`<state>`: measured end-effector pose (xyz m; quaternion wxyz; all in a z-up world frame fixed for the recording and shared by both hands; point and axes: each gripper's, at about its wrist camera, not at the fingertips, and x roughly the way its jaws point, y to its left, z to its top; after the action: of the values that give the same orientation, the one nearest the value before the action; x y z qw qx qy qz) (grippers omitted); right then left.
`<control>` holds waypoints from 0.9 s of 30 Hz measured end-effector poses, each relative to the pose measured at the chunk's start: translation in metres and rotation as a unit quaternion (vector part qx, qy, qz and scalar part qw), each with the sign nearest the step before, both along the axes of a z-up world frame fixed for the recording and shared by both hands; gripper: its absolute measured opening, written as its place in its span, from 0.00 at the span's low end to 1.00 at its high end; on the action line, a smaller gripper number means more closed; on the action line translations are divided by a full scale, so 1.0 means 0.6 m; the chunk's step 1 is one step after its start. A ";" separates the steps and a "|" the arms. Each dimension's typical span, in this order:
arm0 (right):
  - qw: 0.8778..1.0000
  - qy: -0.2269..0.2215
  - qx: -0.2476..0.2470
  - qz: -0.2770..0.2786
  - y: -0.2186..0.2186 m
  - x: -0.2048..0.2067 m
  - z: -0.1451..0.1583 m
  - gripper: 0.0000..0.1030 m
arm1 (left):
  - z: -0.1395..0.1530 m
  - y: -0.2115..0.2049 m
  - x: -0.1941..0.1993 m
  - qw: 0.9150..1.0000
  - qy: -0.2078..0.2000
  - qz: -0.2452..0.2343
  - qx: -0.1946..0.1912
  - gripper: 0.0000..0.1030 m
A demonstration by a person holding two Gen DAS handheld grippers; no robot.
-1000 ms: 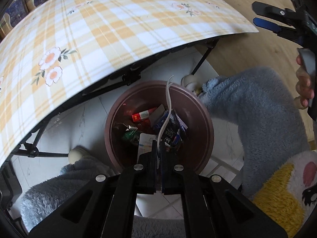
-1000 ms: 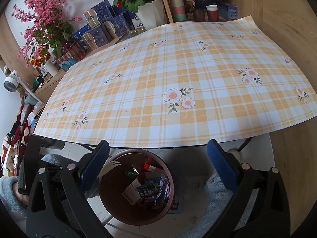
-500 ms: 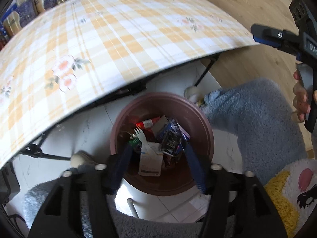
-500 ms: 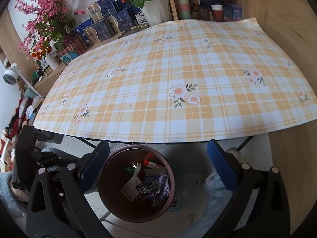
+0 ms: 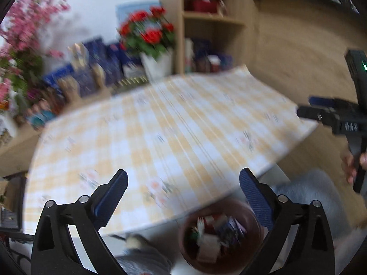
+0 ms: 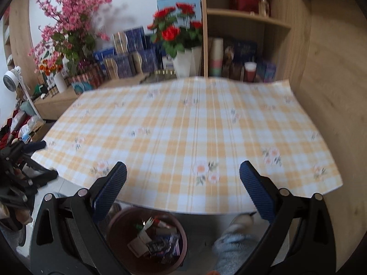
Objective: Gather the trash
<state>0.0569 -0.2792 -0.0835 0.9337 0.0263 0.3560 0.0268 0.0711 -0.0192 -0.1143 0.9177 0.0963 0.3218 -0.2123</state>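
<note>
Two grippers hang empty over a table (image 6: 183, 137) whose orange-and-white checked cloth with small flowers fills the middle of both wrist views and carries nothing that can be picked out; as far as the frames show, no litter is left on it, so the collecting looks close to finished, or finished. Largest of the task's things is the brown round bin (image 6: 146, 240), standing on the pale floor under the table's near edge, at about six o'clock in the right wrist view and at five o'clock in the blurred left one. It is roughly half full of trash (image 6: 158, 240): a dark crumpled wrapper, a flat pale card or carton, a red tube-like piece and a white plastic fork standing up among them. The left gripper (image 5: 183, 183) is opening its jaws wide, with nothing between the blue pads. The right gripper (image 6: 183, 178) likewise stands wide with only cloth visible through the gap. What may remain, by judgement, is a check of the table for missed scraps; the left view is too smeared to rule out small ones.
</note>
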 end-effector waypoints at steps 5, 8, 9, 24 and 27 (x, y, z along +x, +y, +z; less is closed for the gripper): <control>0.999 -0.040 -0.004 -0.002 0.003 -0.005 0.066 0.94 | 0.080 0.021 -0.014 0.995 -0.076 0.064 -0.001 0.94; 0.998 -0.061 -0.002 -0.002 0.006 -0.010 0.098 0.94 | 0.122 0.030 -0.027 0.991 -0.112 0.075 -0.007 0.94; 0.998 -0.066 -0.003 -0.002 0.007 -0.013 0.106 0.94 | 0.133 0.034 -0.030 0.990 -0.117 0.080 -0.009 0.94; 0.995 -0.096 -0.004 -0.006 0.007 -0.050 0.156 0.94 | 0.194 0.056 -0.066 0.984 -0.135 0.106 -0.055 0.94; 0.995 -0.099 -0.001 -0.008 0.004 -0.053 0.157 0.94 | 0.192 0.055 -0.066 0.984 -0.132 0.107 -0.052 0.94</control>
<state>0.0251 -0.2770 0.0106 0.9647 0.0252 0.2614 0.0213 0.0313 0.0136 0.0008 0.9732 0.0403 0.1948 -0.1150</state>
